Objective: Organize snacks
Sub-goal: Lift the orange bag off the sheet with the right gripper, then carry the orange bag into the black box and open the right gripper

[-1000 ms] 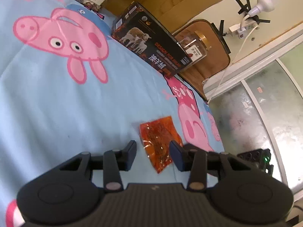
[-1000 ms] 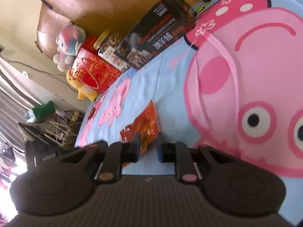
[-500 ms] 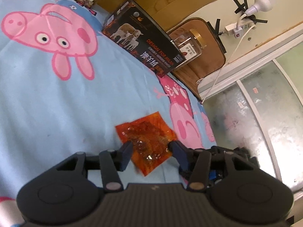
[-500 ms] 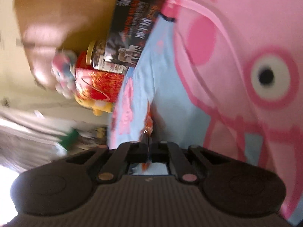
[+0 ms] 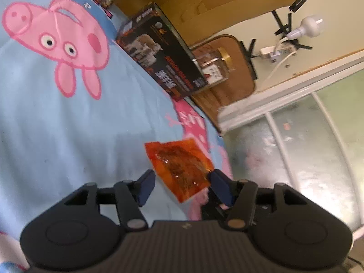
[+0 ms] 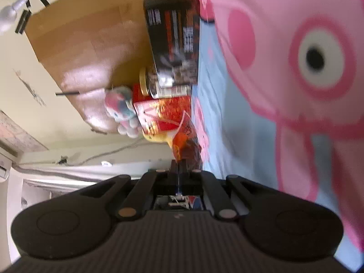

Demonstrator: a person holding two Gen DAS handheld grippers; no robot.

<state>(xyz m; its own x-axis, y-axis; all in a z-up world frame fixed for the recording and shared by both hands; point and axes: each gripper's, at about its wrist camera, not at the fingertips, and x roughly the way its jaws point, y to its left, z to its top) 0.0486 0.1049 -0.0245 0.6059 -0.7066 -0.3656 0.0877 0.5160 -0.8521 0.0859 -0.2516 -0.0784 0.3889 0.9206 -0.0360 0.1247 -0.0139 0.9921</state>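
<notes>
right tool now clamps orange snack packet, lifted off bedsheet.

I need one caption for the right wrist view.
Right tool shut on an orange snack packet, lifted beside the pig-print sheet.

- The bed carries a light blue sheet printed with pink pigs.
- A black box stands on it at 12 o'clock in the left wrist view.
- A clear jar sits just beside the box, at 1 o'clock.
- A red box sits at the bed's edge in the right wrist view.
</notes>
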